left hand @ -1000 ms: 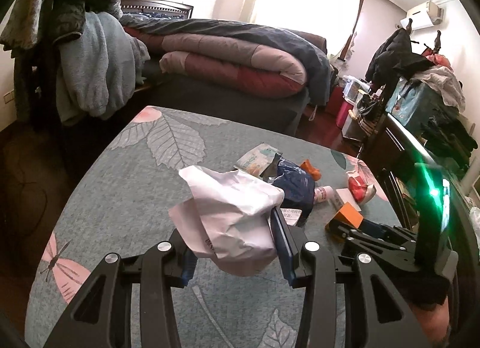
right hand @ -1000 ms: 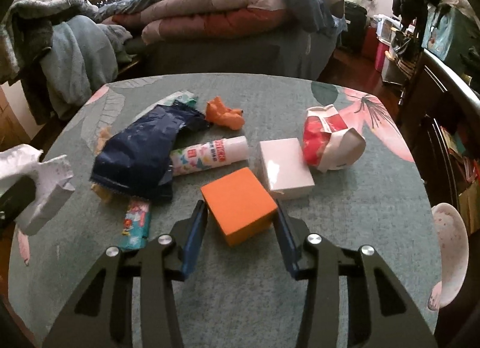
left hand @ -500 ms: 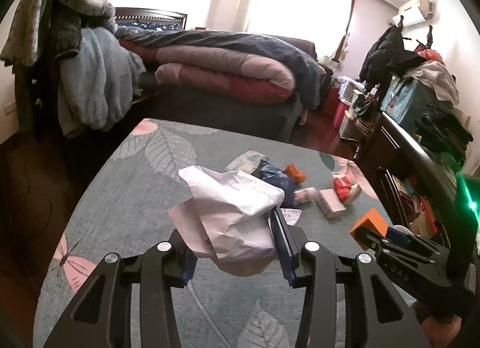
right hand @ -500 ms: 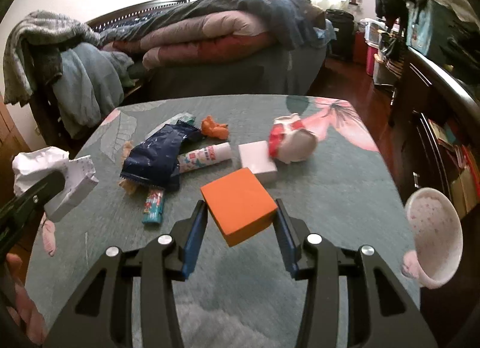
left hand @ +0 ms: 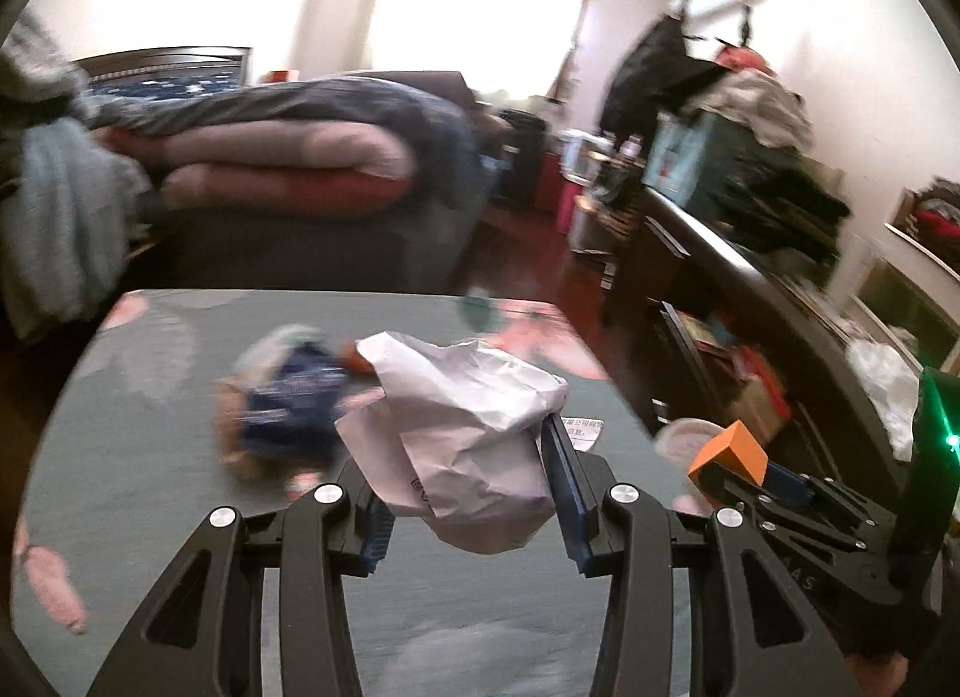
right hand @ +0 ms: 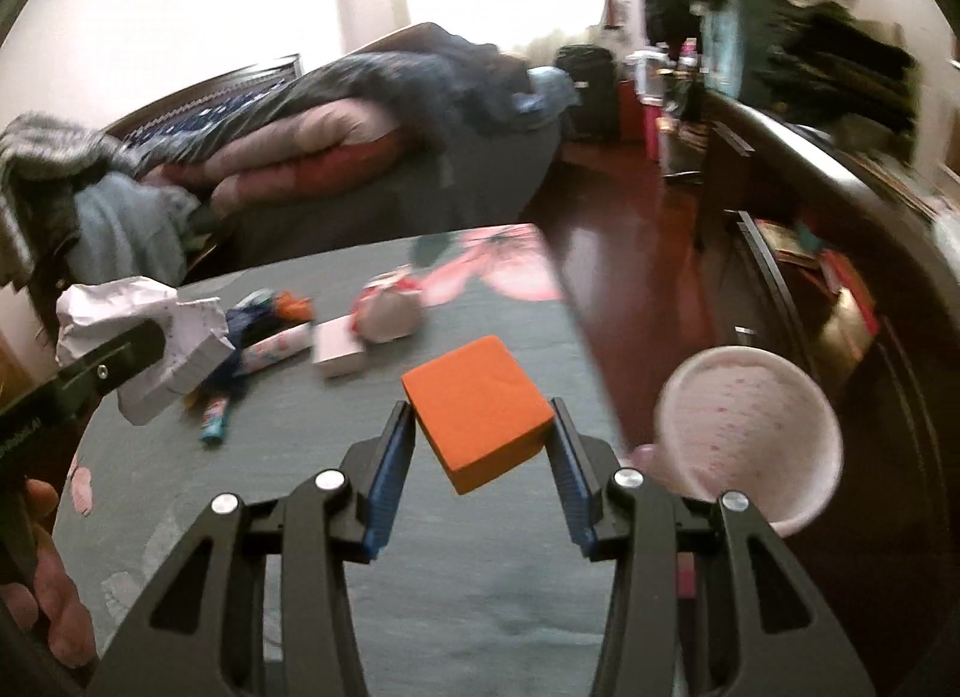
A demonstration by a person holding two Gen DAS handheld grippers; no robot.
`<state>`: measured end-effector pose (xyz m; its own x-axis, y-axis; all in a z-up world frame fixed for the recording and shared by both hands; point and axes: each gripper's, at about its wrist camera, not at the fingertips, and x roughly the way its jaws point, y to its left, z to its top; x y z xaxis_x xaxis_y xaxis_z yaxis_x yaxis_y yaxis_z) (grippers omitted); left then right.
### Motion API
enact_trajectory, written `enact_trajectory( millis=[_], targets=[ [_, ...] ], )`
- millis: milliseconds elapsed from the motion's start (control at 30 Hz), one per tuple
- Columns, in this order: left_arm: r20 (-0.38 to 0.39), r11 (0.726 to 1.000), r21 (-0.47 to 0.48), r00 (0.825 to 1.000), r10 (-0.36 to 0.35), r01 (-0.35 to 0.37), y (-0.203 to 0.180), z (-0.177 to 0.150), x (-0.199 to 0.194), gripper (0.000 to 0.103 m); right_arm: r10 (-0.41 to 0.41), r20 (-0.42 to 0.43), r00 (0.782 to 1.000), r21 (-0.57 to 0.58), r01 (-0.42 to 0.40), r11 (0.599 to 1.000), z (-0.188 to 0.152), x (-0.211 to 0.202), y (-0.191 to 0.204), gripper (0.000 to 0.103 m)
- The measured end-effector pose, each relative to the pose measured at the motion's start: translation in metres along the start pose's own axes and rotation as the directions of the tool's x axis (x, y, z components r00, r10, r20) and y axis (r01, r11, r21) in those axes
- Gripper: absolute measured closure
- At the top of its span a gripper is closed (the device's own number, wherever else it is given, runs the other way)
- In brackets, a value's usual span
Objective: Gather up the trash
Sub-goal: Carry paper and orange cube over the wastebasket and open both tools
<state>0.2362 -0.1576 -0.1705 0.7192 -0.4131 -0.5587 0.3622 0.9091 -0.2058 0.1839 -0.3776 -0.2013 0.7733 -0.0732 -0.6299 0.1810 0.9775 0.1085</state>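
Note:
My left gripper (left hand: 471,487) is shut on a crumpled white paper bag (left hand: 468,427) and holds it above the table; the bag also shows in the right wrist view (right hand: 156,337). My right gripper (right hand: 480,469) is shut on an orange box (right hand: 477,412), held near the table's right edge; the box also shows in the left wrist view (left hand: 729,451). A pink-white bin (right hand: 747,433) stands just right of the table, beside the right gripper. More trash lies on the table: a dark blue wrapper (left hand: 288,403), a white tube (right hand: 276,346), a small white box (right hand: 339,349) and a red-white crushed cup (right hand: 390,310).
The table (right hand: 498,589) has a grey-green cloth with leaf and flower prints. A bed (left hand: 270,156) with piled quilts stands behind it. A dark wooden cabinet (right hand: 840,217) with clothes on top runs along the right. Red wooden floor (right hand: 630,205) lies between them.
Both grippers have lifted and swung to the right with their loads. The orange box has moved from the table's middle to its right edge, next to the pink-white bin.

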Motion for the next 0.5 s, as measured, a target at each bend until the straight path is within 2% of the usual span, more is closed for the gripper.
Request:
enact_trajectory(
  millis=[267,500],
  targets=[
    [-0.038,0.983,0.115,0.99,-0.138,0.141,-0.083,0.011,0.044,0.058,-0.116,0.013,0.993,0.114,0.114,0.987,-0.008,-0.008,-0.088,0.058],
    [-0.096,0.943,0.21,0.966,-0.241,0.256,-0.157,0.016,0.095,0.058,-0.206,-0.022,0.978,0.203,0.206,0.957,-0.02,0.008,-0.155,0.058]
  ],
)
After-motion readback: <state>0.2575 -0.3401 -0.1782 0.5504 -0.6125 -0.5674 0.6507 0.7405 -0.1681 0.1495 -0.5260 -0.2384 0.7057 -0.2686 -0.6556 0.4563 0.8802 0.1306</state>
